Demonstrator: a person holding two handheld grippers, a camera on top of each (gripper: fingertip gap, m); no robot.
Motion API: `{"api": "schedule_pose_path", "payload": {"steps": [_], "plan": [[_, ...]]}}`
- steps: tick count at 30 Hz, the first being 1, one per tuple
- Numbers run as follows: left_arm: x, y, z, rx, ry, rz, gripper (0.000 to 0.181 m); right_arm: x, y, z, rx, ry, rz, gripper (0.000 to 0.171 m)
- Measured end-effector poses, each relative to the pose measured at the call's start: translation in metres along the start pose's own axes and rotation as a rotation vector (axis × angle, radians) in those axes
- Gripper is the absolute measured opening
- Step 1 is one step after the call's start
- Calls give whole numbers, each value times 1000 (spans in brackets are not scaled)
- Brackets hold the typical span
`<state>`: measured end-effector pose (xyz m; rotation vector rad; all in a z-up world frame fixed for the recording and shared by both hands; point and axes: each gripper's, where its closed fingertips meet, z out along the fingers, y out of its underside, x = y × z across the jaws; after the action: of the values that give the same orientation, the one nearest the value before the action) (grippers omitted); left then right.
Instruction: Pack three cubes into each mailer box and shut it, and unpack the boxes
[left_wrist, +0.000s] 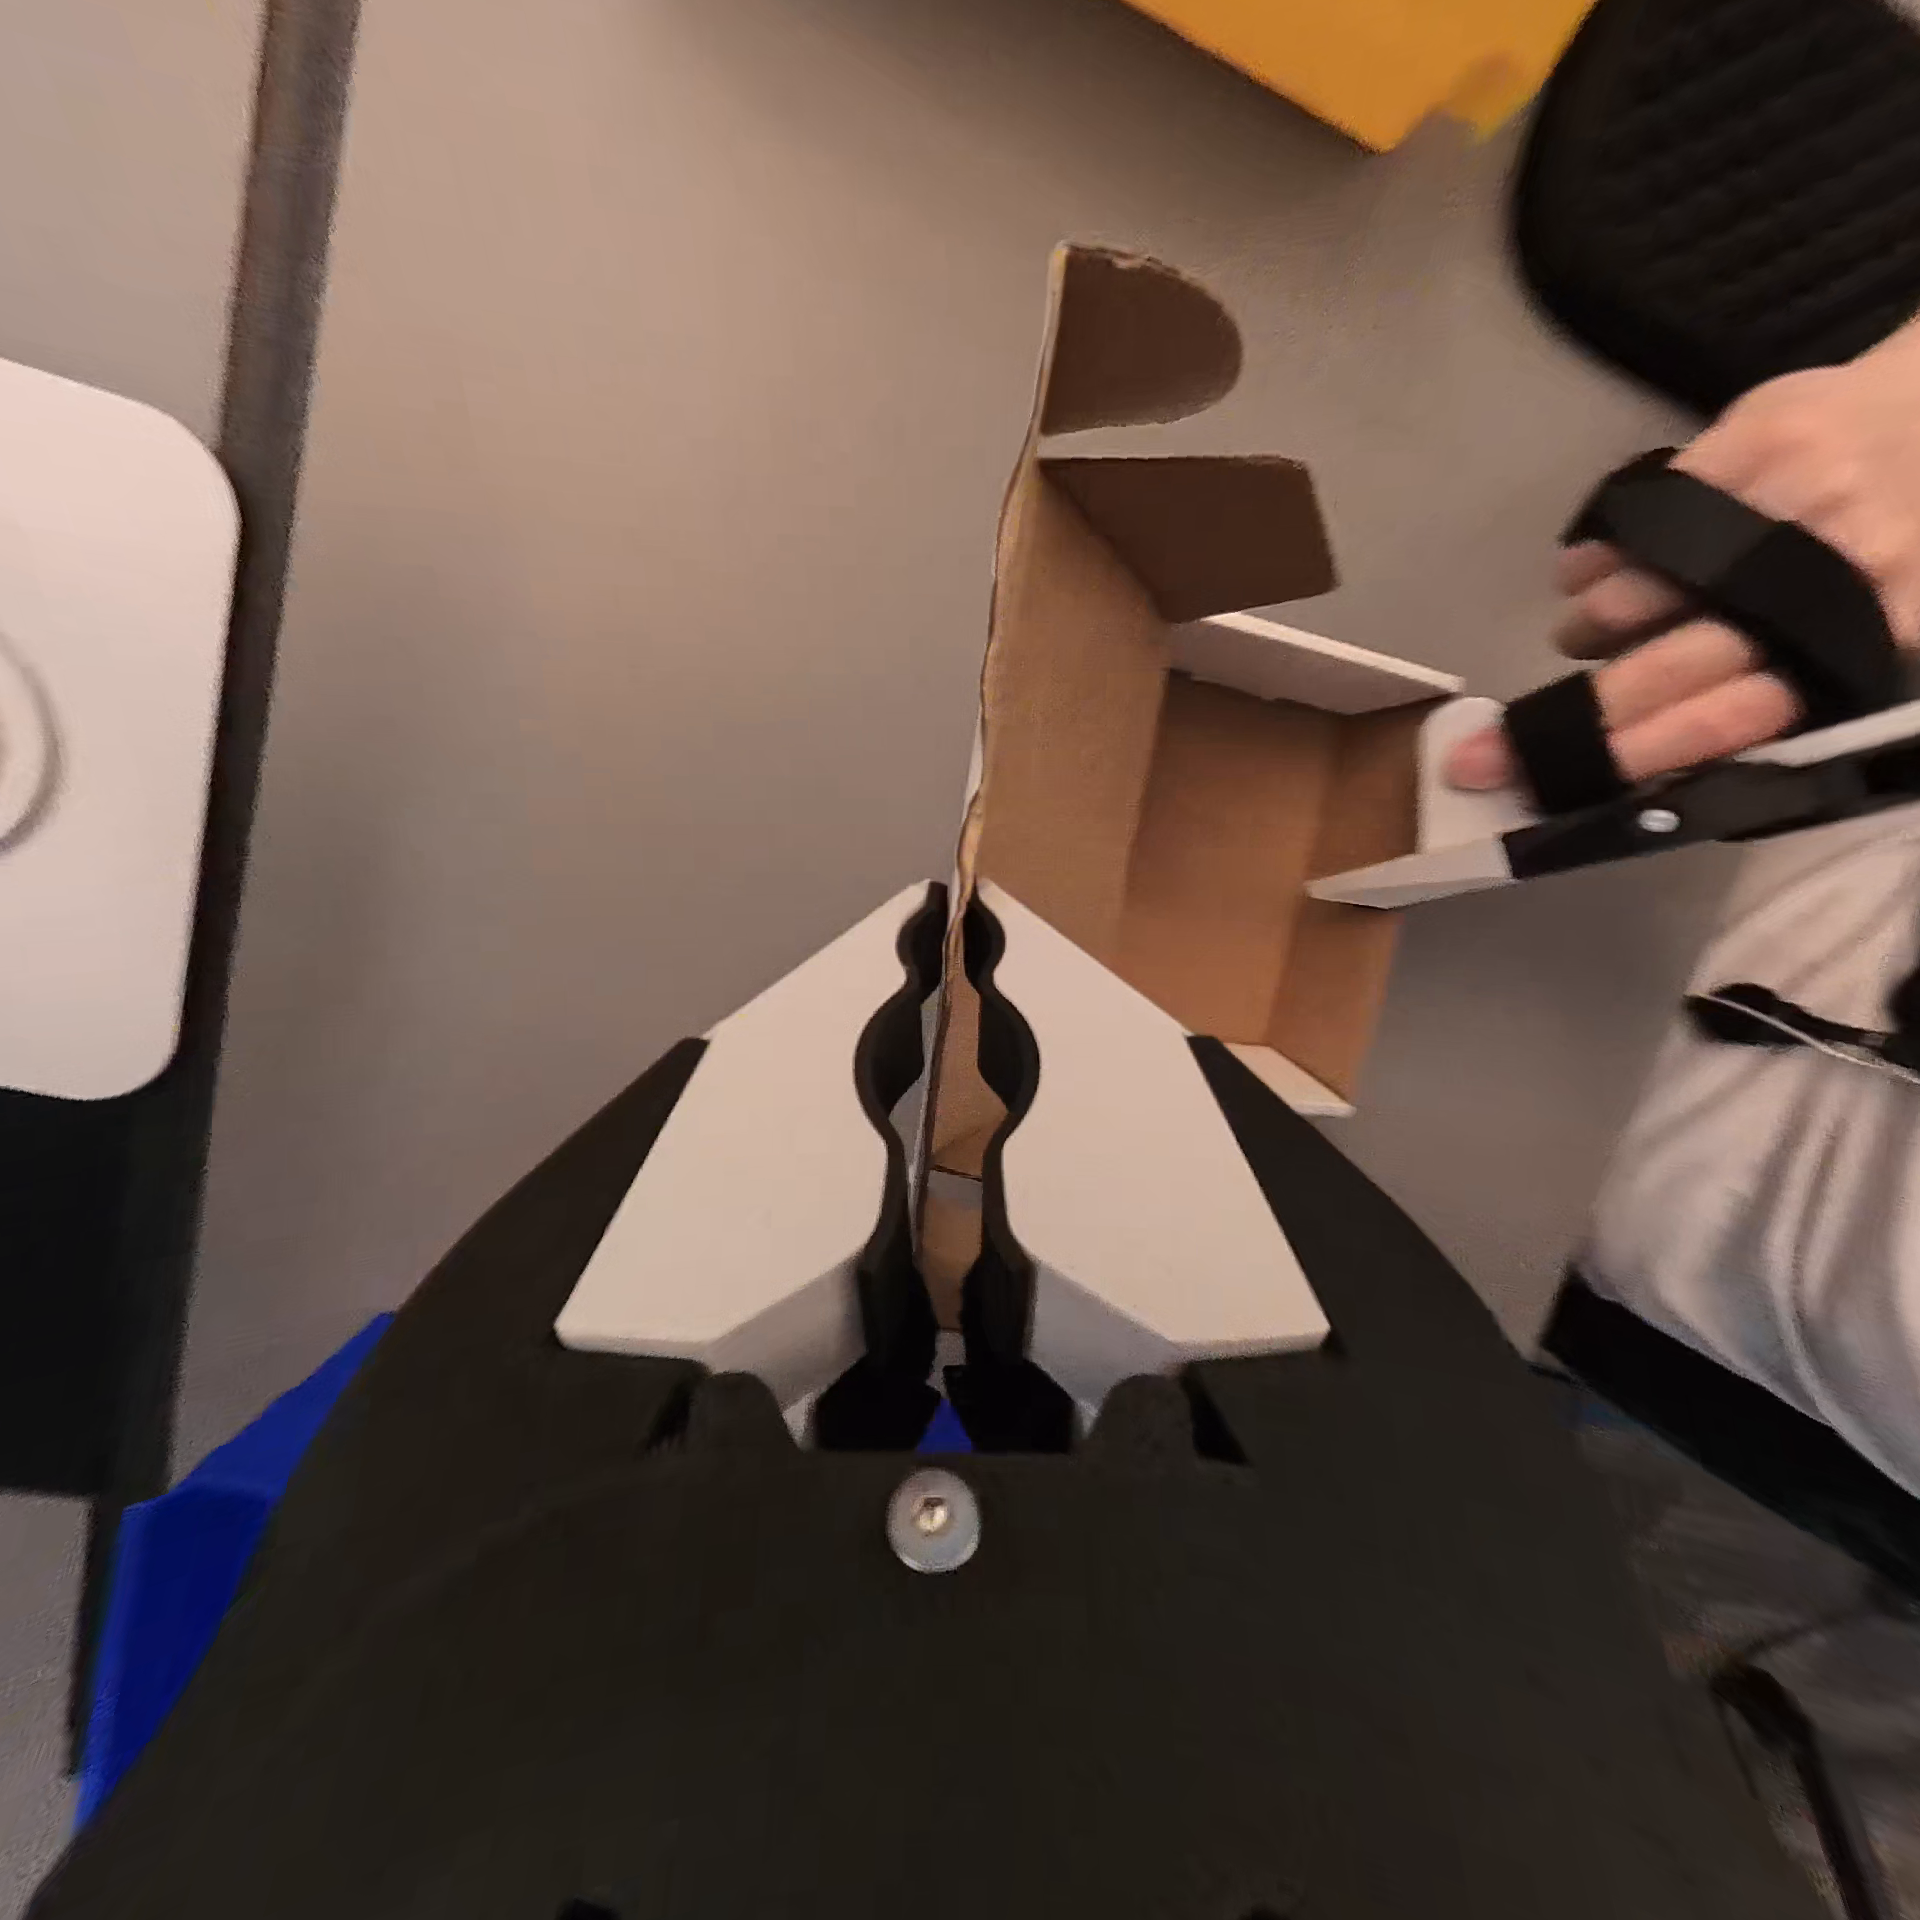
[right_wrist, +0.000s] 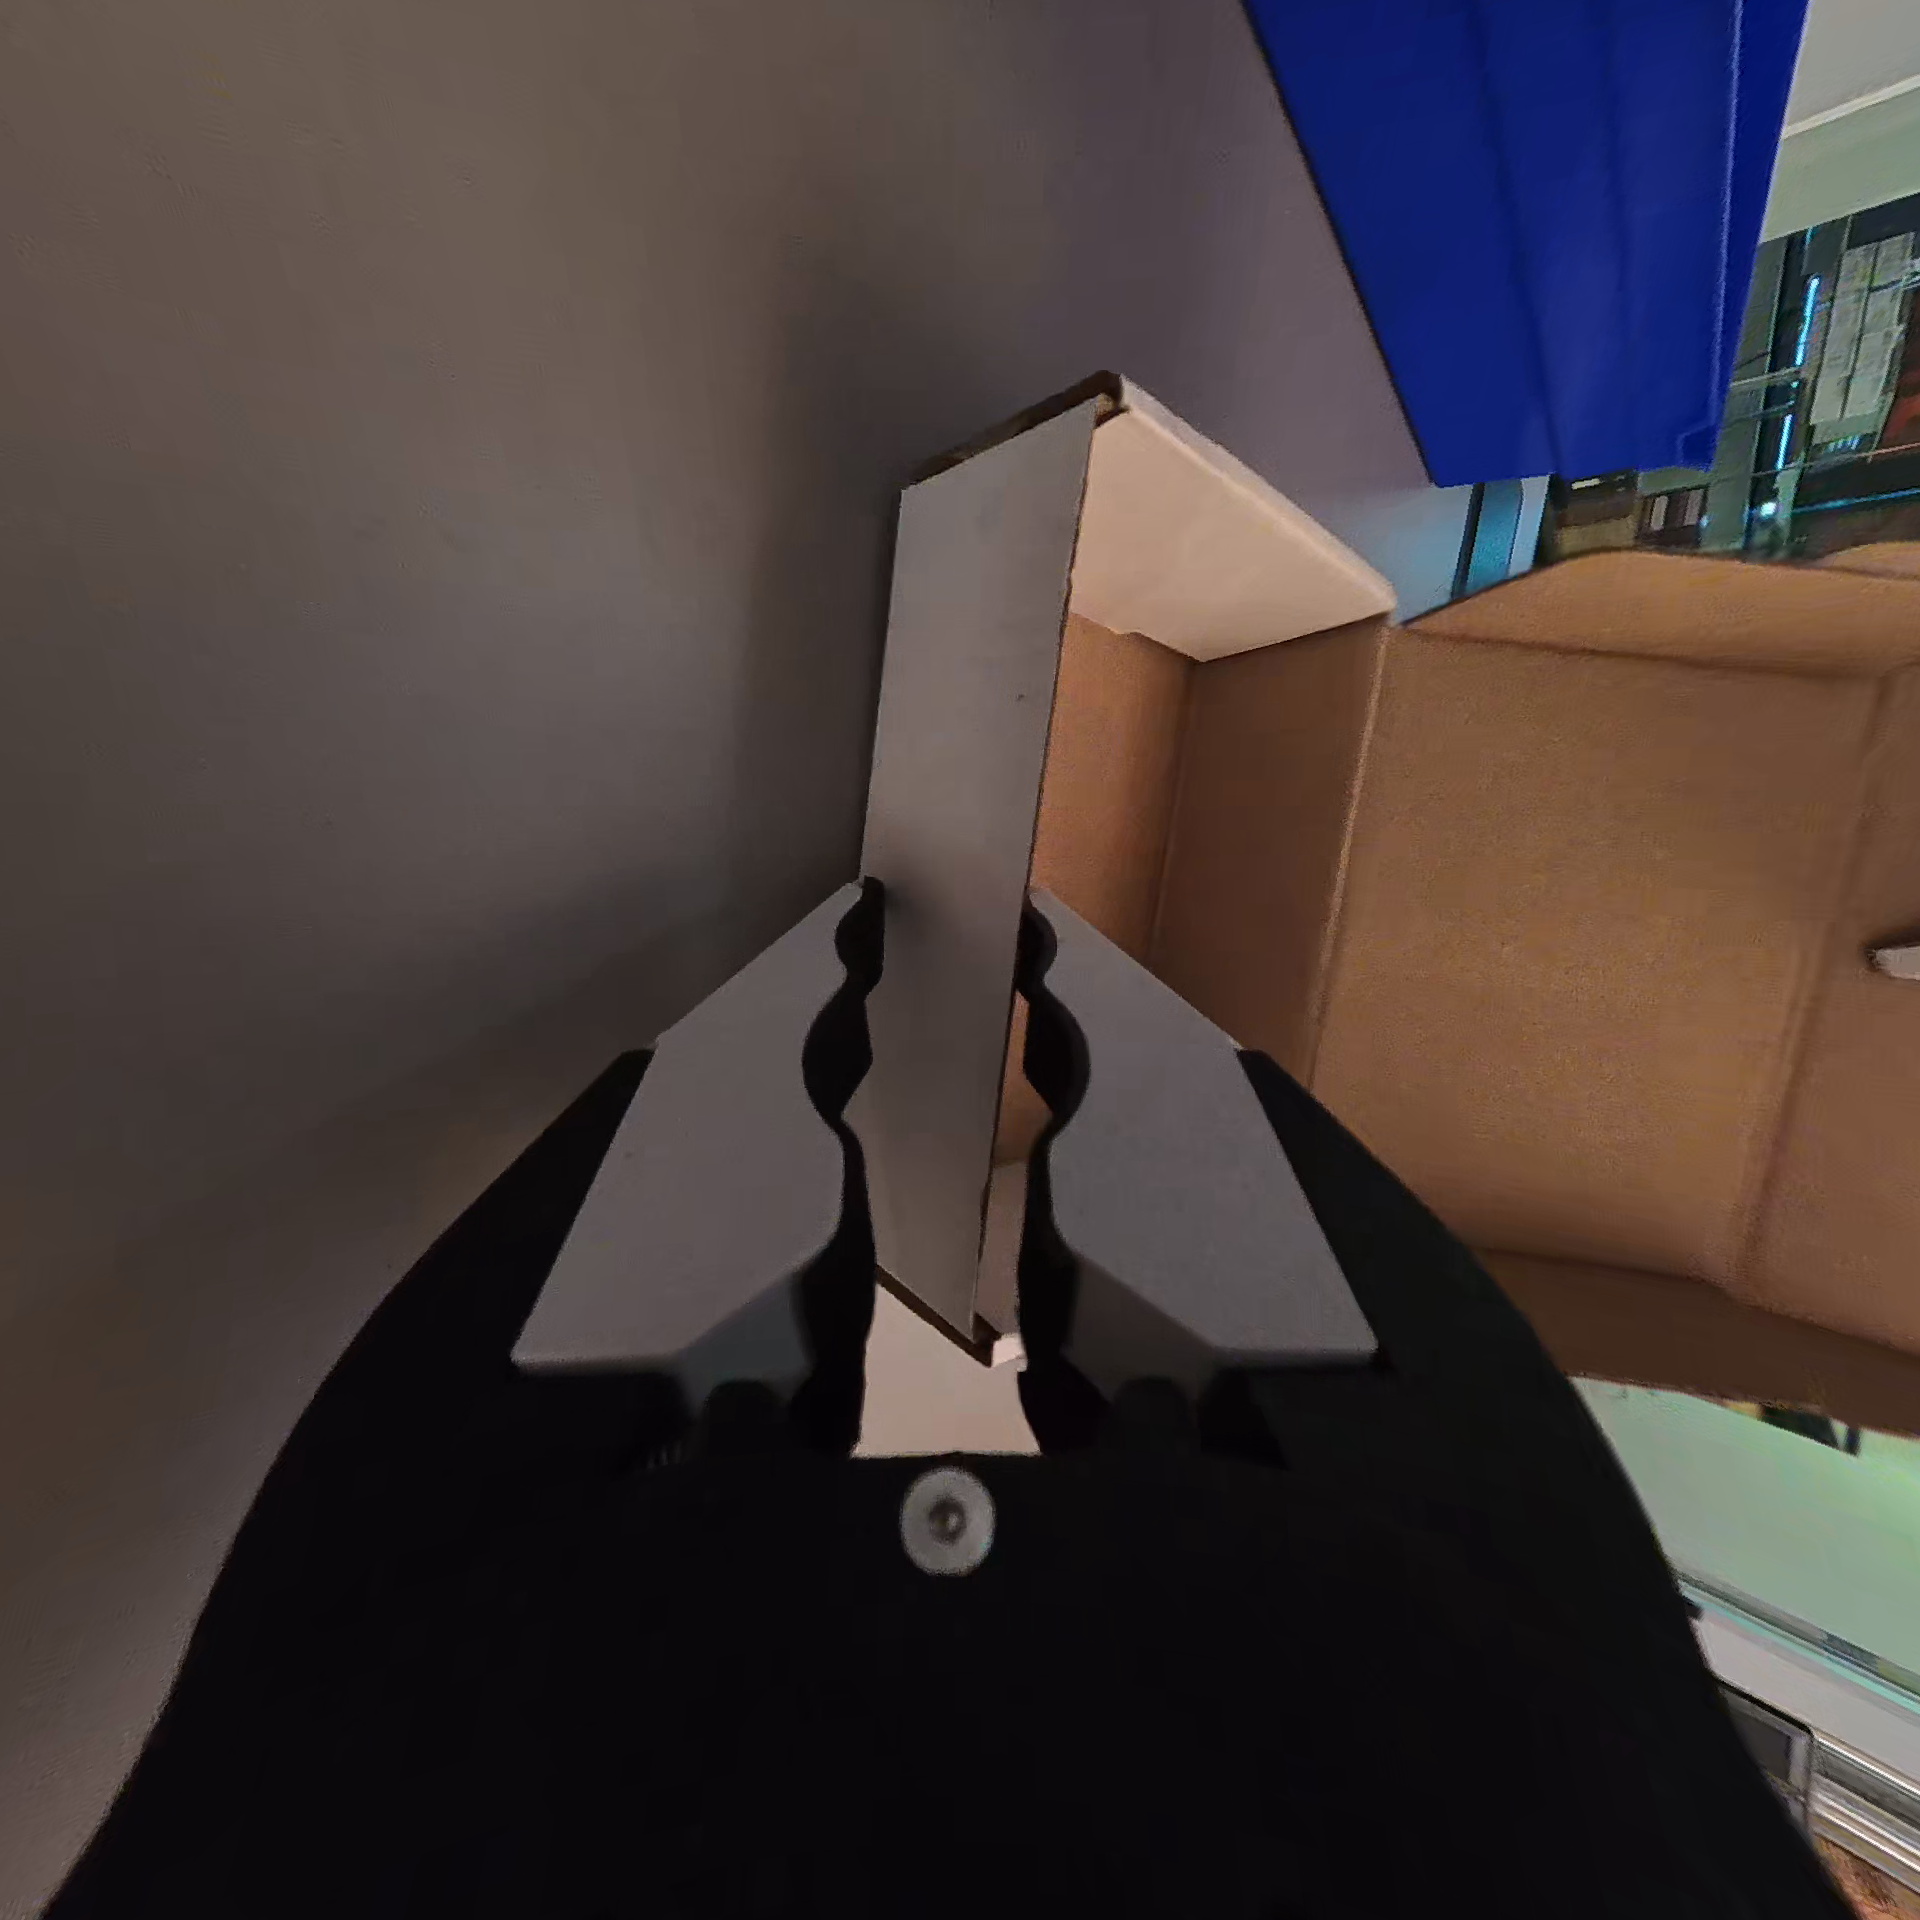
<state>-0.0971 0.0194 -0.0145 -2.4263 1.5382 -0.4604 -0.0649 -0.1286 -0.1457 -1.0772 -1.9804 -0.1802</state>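
Observation:
A mailer box (left_wrist: 1070, 727), white outside and brown inside, is held open between both grippers above the grey surface. My left gripper (left_wrist: 958, 894) is shut on the edge of its raised lid. My right gripper (right_wrist: 945, 904) is shut on the box's white front wall (right_wrist: 977, 727); it also shows in the left wrist view (left_wrist: 1377, 826), held by a hand. The brown inside of the box (right_wrist: 1558, 883) looks empty where it shows. No cubes are in view. A fingertip of the left gripper (right_wrist: 1896, 961) peeks in at the right edge of the right wrist view.
A blue container (right_wrist: 1538, 229) stands beyond the box and shows under my left gripper (left_wrist: 187, 1610). A yellow thing (left_wrist: 1371, 62) and a black mesh chair (left_wrist: 1714, 208) are at the far side. A white rounded object (left_wrist: 94, 727) lies at the left. My right fingertips sit around 20 cm from my left ones.

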Motion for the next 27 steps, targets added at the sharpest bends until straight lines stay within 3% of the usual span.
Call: {"api": "schedule_pose_path", "payload": {"steps": [11,27], "plan": [[-51,11,75,-117,-362,278,1,1,1,2,-3,8,23,28],[-59,29,117,-178,-331,248,7,0,1,2,-9,14,14,29]]}}
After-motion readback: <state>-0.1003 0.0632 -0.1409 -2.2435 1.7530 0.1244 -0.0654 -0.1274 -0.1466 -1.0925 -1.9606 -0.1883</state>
